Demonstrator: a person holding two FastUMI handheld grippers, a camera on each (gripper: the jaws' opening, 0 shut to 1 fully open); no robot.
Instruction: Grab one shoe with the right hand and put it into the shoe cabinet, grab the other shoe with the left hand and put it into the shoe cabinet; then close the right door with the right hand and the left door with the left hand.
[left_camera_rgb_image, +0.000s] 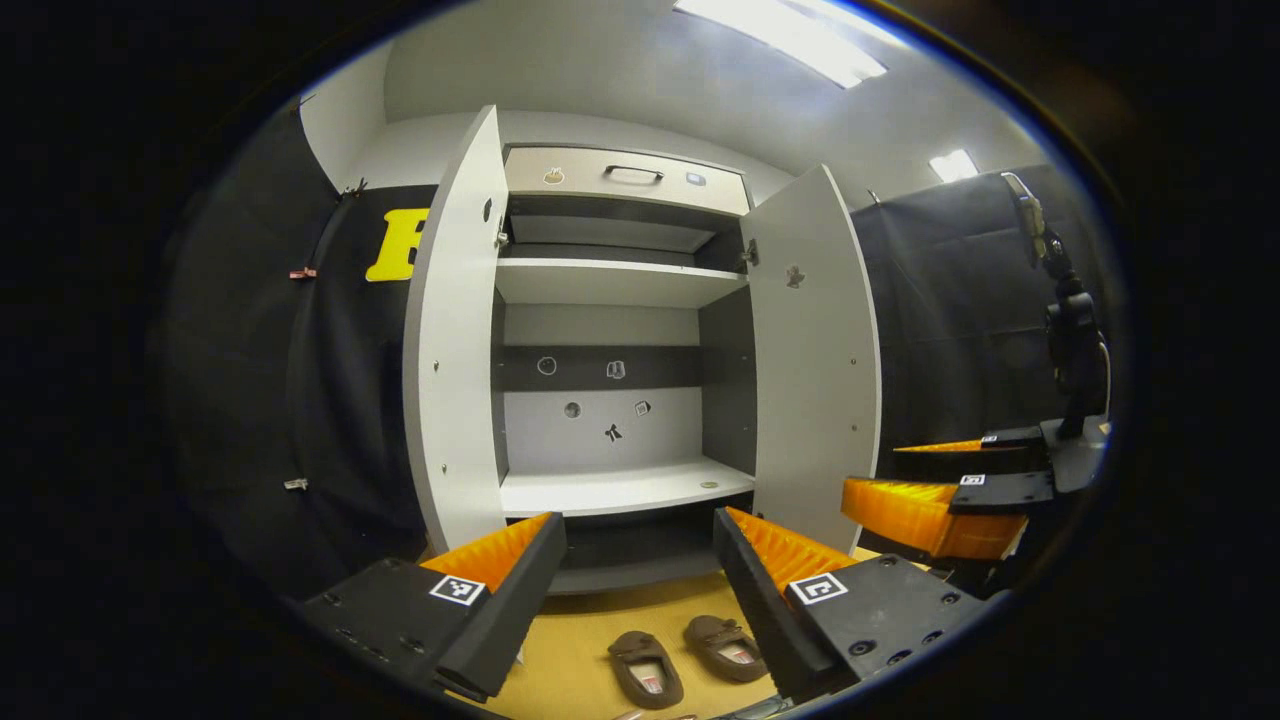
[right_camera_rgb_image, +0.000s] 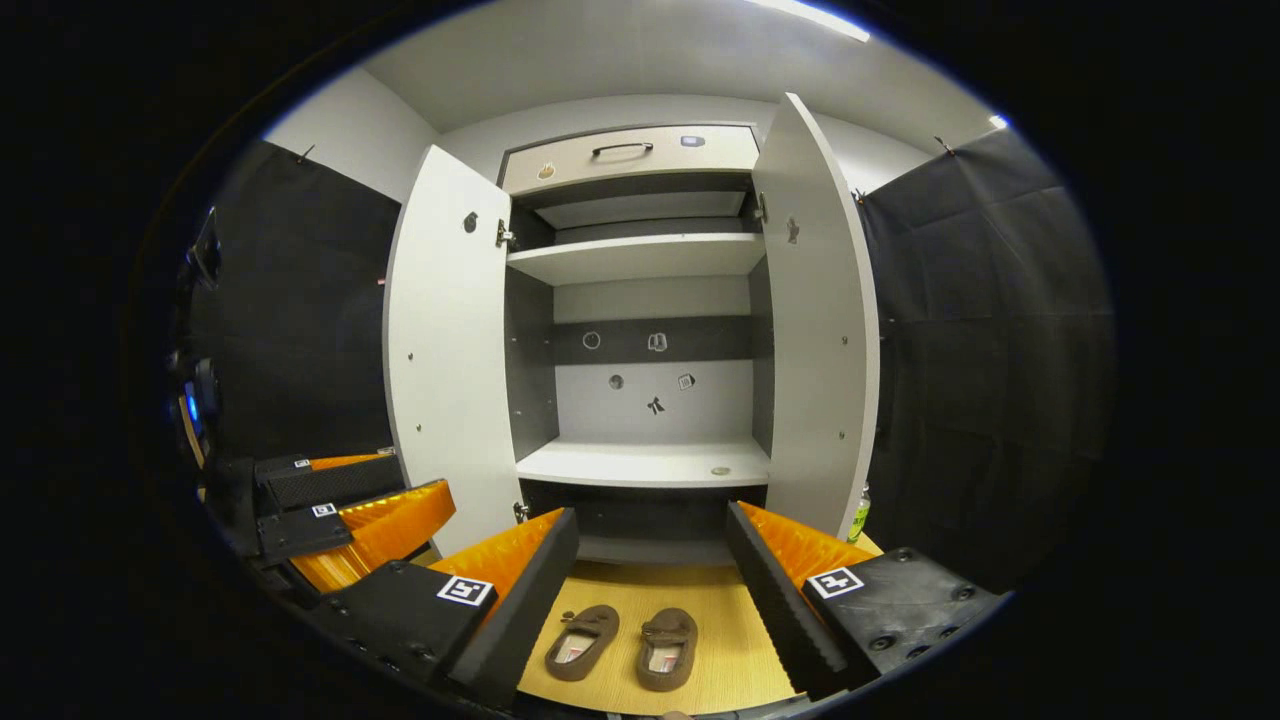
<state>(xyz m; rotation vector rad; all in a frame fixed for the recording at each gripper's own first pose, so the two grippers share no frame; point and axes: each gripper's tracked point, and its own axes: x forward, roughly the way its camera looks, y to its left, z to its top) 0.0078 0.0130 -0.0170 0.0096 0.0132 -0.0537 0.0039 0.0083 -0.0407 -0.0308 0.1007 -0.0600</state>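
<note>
Brown shoes (right_camera_rgb_image: 625, 645) sit ungrabbed on the floor before the open cabinet (right_camera_rgb_image: 640, 465), both grippers' jaws spread, so right gripper (right_camera_rgb_image: 650, 560) needs to drop first.

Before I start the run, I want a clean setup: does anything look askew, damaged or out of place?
Nothing stands out. Both shoes sit upright side by side on the floor before the cabinet, whose doors hang open and look undamaged.
</note>
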